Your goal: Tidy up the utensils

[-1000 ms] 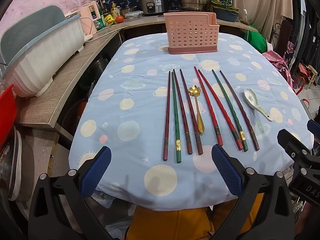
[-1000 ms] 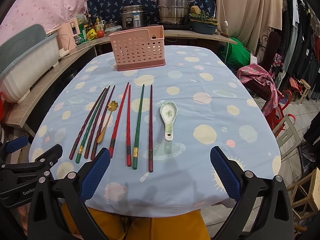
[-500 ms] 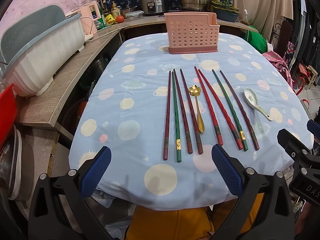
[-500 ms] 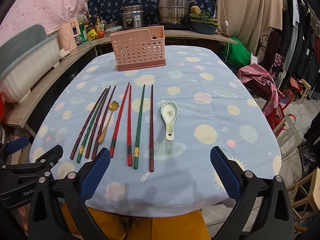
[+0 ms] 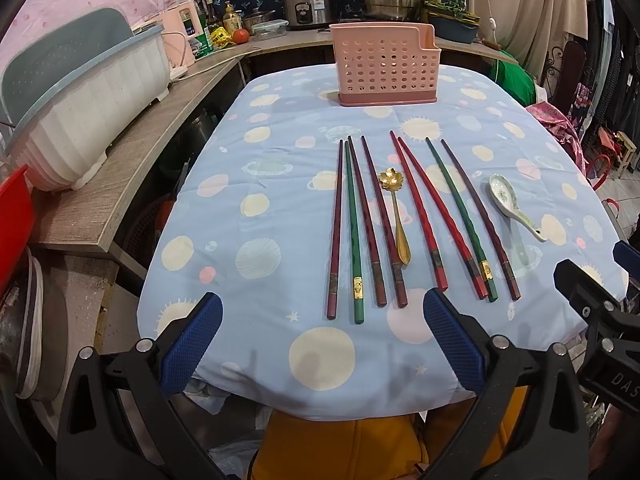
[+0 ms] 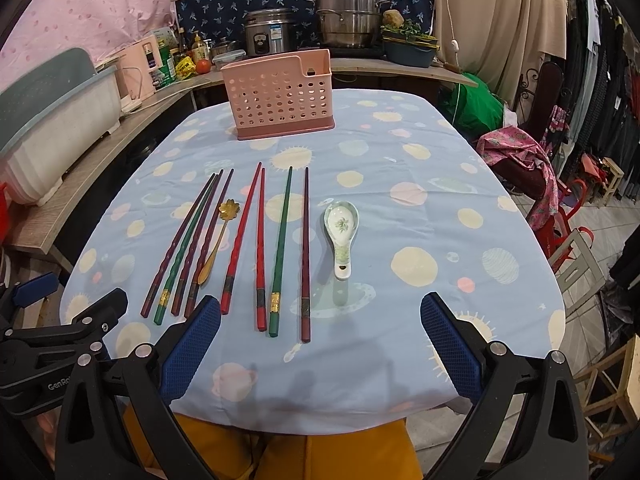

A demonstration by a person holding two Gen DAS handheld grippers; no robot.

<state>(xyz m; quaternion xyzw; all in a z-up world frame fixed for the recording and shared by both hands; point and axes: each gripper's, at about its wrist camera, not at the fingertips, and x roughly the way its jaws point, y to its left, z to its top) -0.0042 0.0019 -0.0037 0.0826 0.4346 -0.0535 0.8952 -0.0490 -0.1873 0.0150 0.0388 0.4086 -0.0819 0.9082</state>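
Observation:
Several chopsticks, dark red, green and bright red [image 5: 416, 216] [image 6: 260, 240], lie side by side on the blue spotted tablecloth [image 5: 260, 240] [image 6: 420, 200]. A gold flower-bowl spoon [image 5: 396, 216] [image 6: 218, 236] lies among them. A white ceramic spoon [image 5: 514, 206] [image 6: 342, 236] lies to their right. A pink perforated utensil holder [image 5: 386, 68] [image 6: 278, 94] stands at the table's far end. My left gripper [image 5: 322, 338] is open and empty at the near table edge. My right gripper [image 6: 320, 338] is open and empty, also at the near edge.
A wooden counter [image 5: 132, 168] runs along the left with a white and blue dish rack [image 5: 88, 92]. Pots, a rice cooker and bottles stand on the back counter [image 6: 304, 28]. Chairs and clothes are at the right [image 6: 560, 184].

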